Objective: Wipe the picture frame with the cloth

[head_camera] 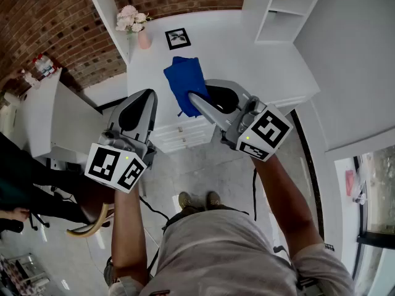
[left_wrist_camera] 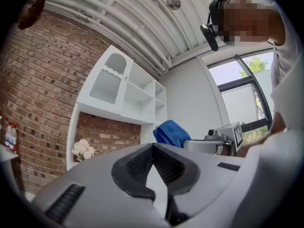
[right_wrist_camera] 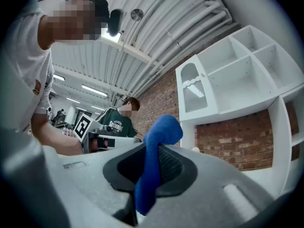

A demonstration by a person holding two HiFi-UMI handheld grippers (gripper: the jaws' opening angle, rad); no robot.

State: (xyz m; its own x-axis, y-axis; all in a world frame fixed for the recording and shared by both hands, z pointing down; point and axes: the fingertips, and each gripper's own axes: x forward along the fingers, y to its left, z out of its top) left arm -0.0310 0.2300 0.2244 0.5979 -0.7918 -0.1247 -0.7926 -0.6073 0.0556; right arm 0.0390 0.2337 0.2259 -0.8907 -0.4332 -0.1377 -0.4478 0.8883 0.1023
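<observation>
A mock-up of a home corner set inside a bigger work hall: a brick wall [head_camera: 68, 36], a white bench [head_camera: 247, 60] with drawers [head_camera: 182, 134], white shelving [head_camera: 287, 11], a pink vase of flowers [head_camera: 137, 26] and a small picture frame [head_camera: 178, 38] give the living-room look, while the ribbed metal ceiling [right_wrist_camera: 156, 23] with strip lights [right_wrist_camera: 95, 89], a cable [head_camera: 254, 193] trailing over the tiled floor [head_camera: 197, 171] and another person [right_wrist_camera: 118, 125] in a green shirt nearby suggest a lab or studio

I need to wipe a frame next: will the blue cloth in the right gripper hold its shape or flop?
Probably floppy: the blue fuzzy cloth bunches in folds beyond the right gripper. Likely light: one pinched fold seems to carry it. Its nap should resist slipping.
</observation>
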